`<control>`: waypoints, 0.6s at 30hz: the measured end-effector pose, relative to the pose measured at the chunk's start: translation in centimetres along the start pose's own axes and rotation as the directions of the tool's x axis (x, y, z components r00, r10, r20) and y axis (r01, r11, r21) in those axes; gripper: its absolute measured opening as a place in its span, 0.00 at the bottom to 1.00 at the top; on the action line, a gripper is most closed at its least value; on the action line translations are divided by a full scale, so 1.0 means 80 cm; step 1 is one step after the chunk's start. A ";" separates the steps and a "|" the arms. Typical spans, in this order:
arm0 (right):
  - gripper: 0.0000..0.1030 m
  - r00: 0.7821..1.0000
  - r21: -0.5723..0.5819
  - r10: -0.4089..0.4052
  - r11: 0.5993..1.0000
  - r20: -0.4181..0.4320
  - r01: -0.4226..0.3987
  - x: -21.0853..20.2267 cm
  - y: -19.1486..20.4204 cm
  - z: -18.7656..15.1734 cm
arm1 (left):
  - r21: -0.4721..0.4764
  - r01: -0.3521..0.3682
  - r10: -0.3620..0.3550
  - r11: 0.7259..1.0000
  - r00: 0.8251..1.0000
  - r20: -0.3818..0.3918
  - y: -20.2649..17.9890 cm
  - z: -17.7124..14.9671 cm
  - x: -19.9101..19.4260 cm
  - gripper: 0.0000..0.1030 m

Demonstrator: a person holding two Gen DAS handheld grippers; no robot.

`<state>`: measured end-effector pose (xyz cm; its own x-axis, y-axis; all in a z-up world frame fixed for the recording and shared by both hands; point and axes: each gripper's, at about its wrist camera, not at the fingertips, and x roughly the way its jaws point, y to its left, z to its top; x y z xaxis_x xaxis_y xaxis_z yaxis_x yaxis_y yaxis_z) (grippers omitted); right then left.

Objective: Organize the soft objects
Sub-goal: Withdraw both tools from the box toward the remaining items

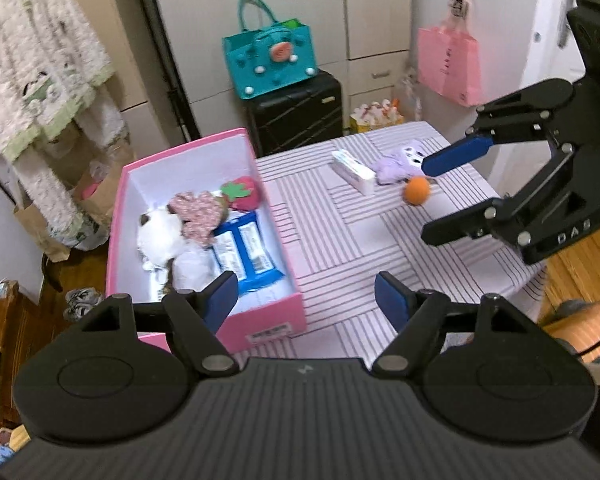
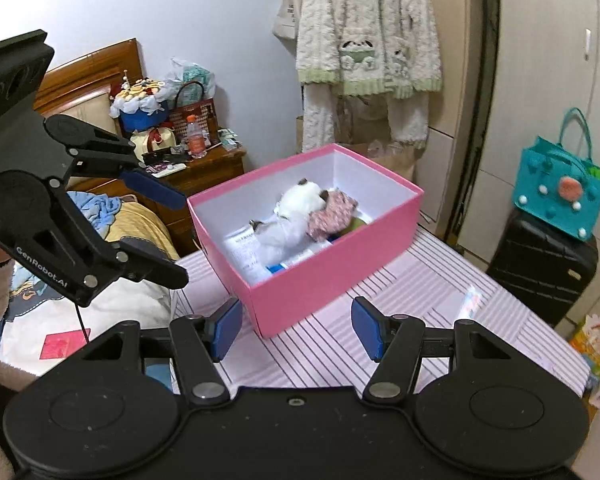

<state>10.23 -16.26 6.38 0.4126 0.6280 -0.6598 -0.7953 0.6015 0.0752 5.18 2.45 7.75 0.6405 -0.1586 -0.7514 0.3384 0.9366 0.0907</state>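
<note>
A pink box (image 1: 274, 312) stands on the striped table (image 1: 340, 240); it also shows in the right wrist view (image 2: 320, 280). Inside lie a white plush cat (image 1: 158, 234), a pink floral fabric piece (image 1: 198, 212), a strawberry plush (image 1: 244, 192) and a blue tissue pack (image 1: 246, 252). A purple plush (image 1: 394, 166), an orange ball (image 1: 417, 191) and a white pack (image 1: 354, 170) lie on the table's far side. My left gripper (image 1: 306, 302) is open and empty at the box's near right corner. My right gripper (image 2: 296, 326) is open and empty; in the left wrist view it (image 1: 440, 196) hovers beside the ball.
A black suitcase (image 1: 296, 114) with a teal bag (image 1: 270, 58) stands behind the table. A pink bag (image 1: 448, 66) hangs on the right wall. A fluffy robe (image 2: 368, 52) hangs behind the box. A bed (image 2: 112, 280) and a cluttered nightstand (image 2: 196, 168) are to the left.
</note>
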 end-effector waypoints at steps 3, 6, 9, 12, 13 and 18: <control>0.64 1.000 0.014 -0.016 1.000 -0.001 0.016 -0.010 -0.006 -0.016 | 0.027 0.028 -0.028 0.999 1.000 -0.005 -0.017 -0.002 0.004 0.73; 0.64 1.000 0.036 -0.027 0.999 -0.002 0.027 -0.019 -0.013 -0.036 | 0.053 0.064 -0.064 0.997 0.998 -0.013 -0.033 -0.005 0.009 0.73; 0.64 0.999 0.065 -0.040 0.997 -0.004 0.040 -0.024 -0.023 -0.057 | 0.086 0.090 -0.088 0.992 0.996 -0.028 -0.051 -0.004 0.016 0.73; 0.64 0.999 0.096 -0.042 0.994 -0.011 0.043 -0.025 -0.034 -0.077 | 0.120 0.108 -0.103 0.987 0.994 -0.044 -0.069 -0.002 0.027 0.73; 0.64 0.999 0.105 -0.042 0.994 -0.013 0.043 -0.026 -0.038 -0.083 | 0.129 0.117 -0.111 0.985 0.992 -0.051 -0.074 -0.001 0.031 0.73; 0.64 0.998 0.148 -0.063 0.987 -0.016 0.065 -0.024 -0.057 -0.112 | 0.133 0.176 -0.166 0.975 0.983 -0.082 -0.091 0.006 0.061 0.73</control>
<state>9.10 -24.63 0.59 0.4546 0.5806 -0.6755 -0.6922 0.7075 0.1422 6.15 -5.27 3.77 0.5169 -0.2856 -0.8070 0.5345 0.8441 0.0436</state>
